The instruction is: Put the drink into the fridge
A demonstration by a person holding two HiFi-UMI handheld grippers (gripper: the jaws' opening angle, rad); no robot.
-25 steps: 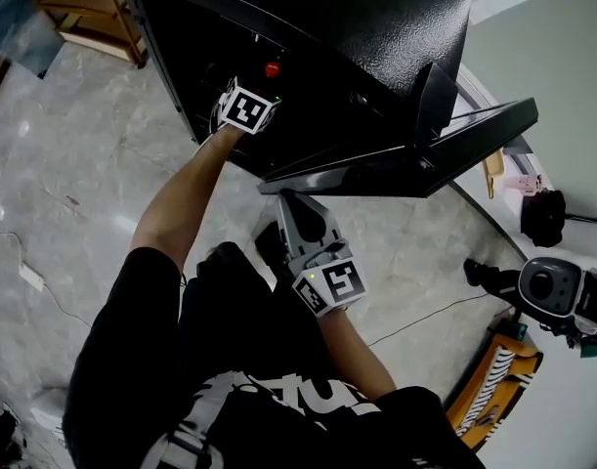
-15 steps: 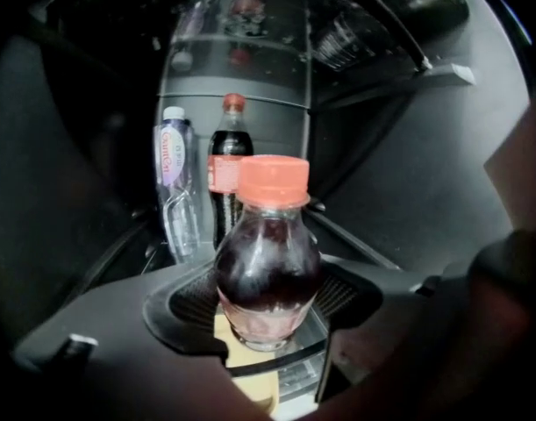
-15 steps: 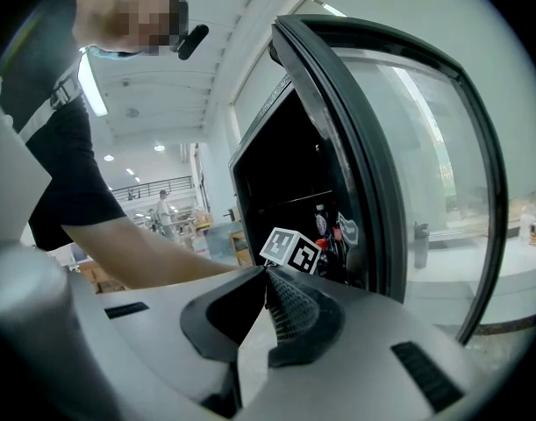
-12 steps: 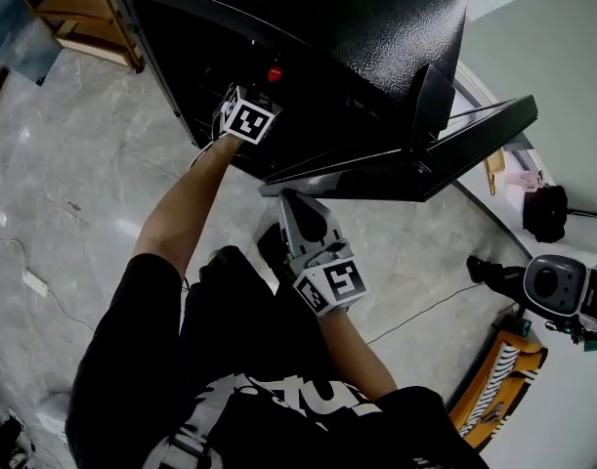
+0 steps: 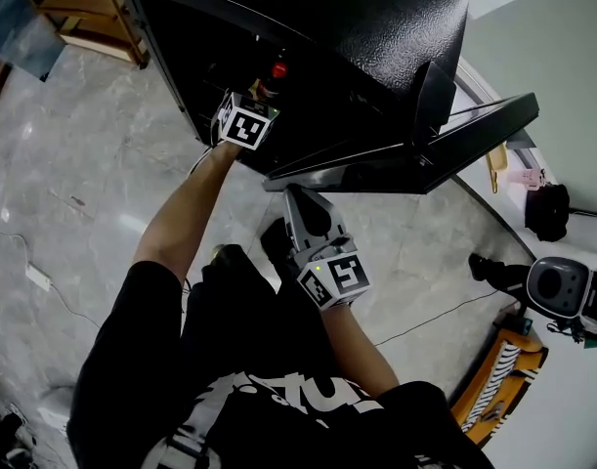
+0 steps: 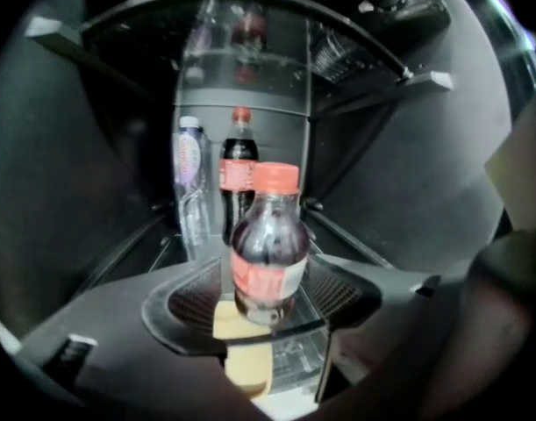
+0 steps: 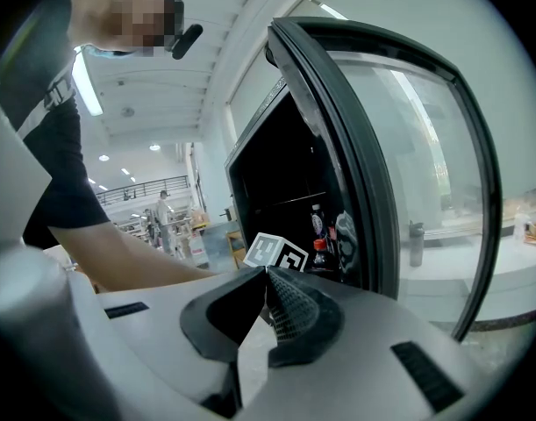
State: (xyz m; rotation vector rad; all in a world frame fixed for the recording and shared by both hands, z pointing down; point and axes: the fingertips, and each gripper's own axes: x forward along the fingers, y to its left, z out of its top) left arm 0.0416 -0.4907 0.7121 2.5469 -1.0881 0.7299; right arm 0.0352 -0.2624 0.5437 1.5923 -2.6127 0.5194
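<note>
The drink, a small dark bottle (image 6: 268, 253) with an orange-red cap, stands upright on the glass shelf (image 6: 289, 358) inside the black fridge (image 5: 376, 18). In the head view its cap (image 5: 278, 69) shows just past my left gripper (image 5: 263, 94). My left gripper (image 6: 266, 310) is open. Its pads (image 6: 196, 298) sit to either side of the bottle's base with gaps. My right gripper (image 5: 299, 196) hangs below the open fridge door (image 5: 415, 154). In its own view my right gripper (image 7: 266, 274) is shut and holds nothing.
Behind the drink stand a cola bottle (image 6: 239, 182) and a clear water bottle (image 6: 190, 182). A wooden rack (image 5: 78, 8) is left of the fridge. A black bag (image 5: 544, 211), a round grey machine (image 5: 557, 286) and an orange object (image 5: 493, 379) lie at the right.
My left gripper has drawn back a little toward the person while the bottle's red cap stays in place. The right gripper has hardly moved.
</note>
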